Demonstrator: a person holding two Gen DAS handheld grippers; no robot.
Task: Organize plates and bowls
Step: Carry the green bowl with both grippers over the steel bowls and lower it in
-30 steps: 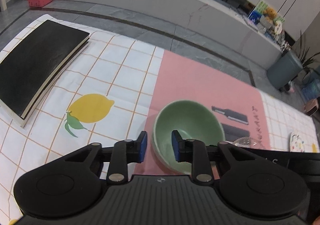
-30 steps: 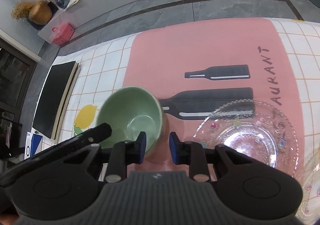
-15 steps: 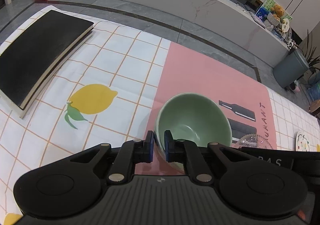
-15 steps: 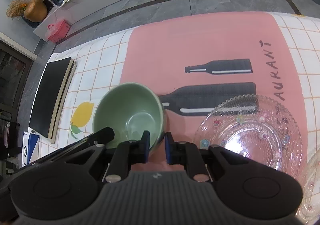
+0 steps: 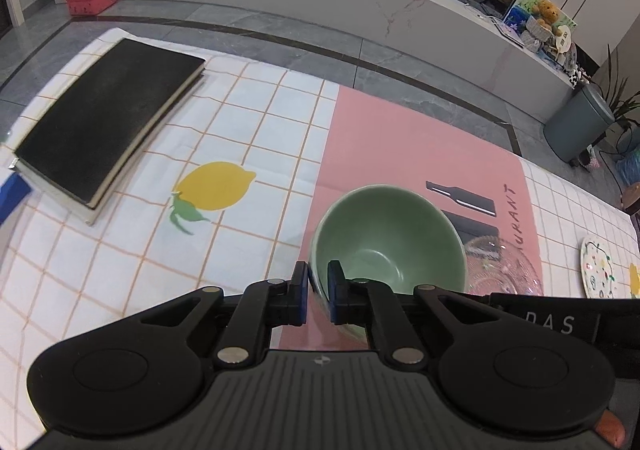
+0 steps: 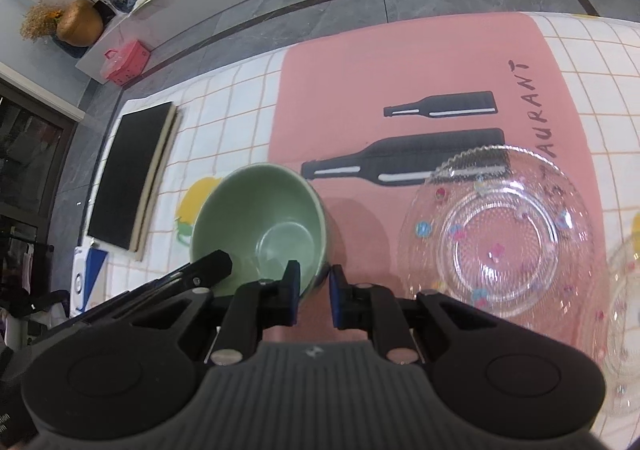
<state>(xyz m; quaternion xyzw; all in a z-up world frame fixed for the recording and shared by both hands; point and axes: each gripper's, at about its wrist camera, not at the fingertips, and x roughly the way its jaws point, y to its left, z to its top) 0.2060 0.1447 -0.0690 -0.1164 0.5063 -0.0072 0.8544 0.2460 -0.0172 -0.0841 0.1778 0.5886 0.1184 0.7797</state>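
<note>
Green bowl point(image 5: 388, 238) sits on the pink middle of the table, rim clamped on two sides: my left gripper point(image 5: 318, 292) and right gripper point(image 6: 314, 292) have both just closed on it. I judge sorting barely begun; a glass plate point(image 6: 500, 230) beside it and a patterned plate point(image 5: 598, 268) remain. Printed letters read "AURANT".

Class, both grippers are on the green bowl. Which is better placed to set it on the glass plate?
Probably right. The right gripper, its jaws just closing on the green bowl rim, sits beside the glass plate; the left gripper grips the far side.
</note>
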